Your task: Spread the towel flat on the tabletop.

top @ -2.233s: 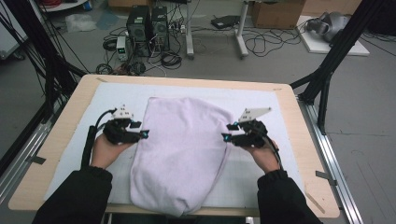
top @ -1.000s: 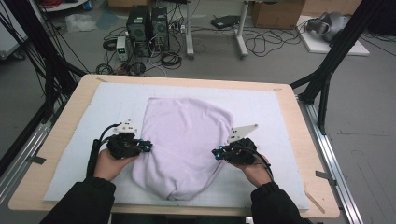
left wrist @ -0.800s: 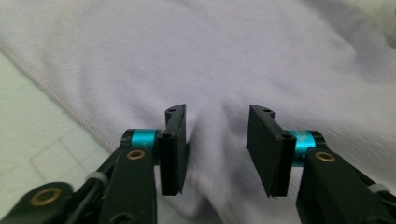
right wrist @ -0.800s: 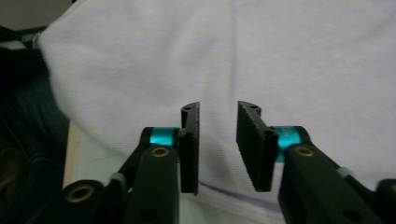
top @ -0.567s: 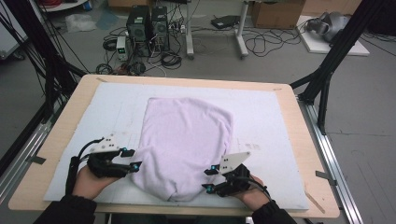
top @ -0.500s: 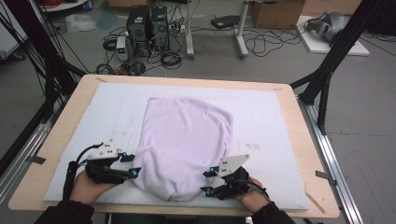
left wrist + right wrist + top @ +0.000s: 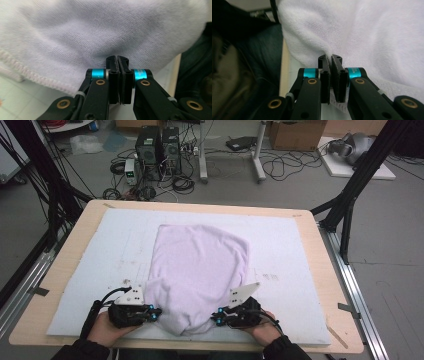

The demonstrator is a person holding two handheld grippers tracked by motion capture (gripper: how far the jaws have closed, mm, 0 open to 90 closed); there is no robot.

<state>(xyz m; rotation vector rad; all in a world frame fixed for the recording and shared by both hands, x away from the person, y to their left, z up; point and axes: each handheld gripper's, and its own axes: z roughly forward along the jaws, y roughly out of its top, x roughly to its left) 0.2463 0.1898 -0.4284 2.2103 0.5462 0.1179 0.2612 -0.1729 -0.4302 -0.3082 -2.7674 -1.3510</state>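
A pale lilac towel (image 7: 200,265) lies folded on the white mat (image 7: 100,250), its rounded near end close to the table's front edge. My left gripper (image 7: 155,313) is at that end's left side and my right gripper (image 7: 216,317) at its right side. In the left gripper view the jaws (image 7: 117,58) have just been closing and stand shut, pinching a pucker of towel (image 7: 100,30). In the right gripper view the jaws (image 7: 330,57) have also just been closing; a fold of towel (image 7: 374,37) shows squeezed between them.
The wooden table (image 7: 55,285) has a bare rim around the mat. The person's hands and dark sleeves come in at the near edge. Beyond the table, computer cases (image 7: 159,145), cables and black frame legs (image 7: 350,200) stand on the floor.
Both hands have slid along the towel's sides toward the near edge, from mid-length to its near end. They are now tight against the towel's near corners.
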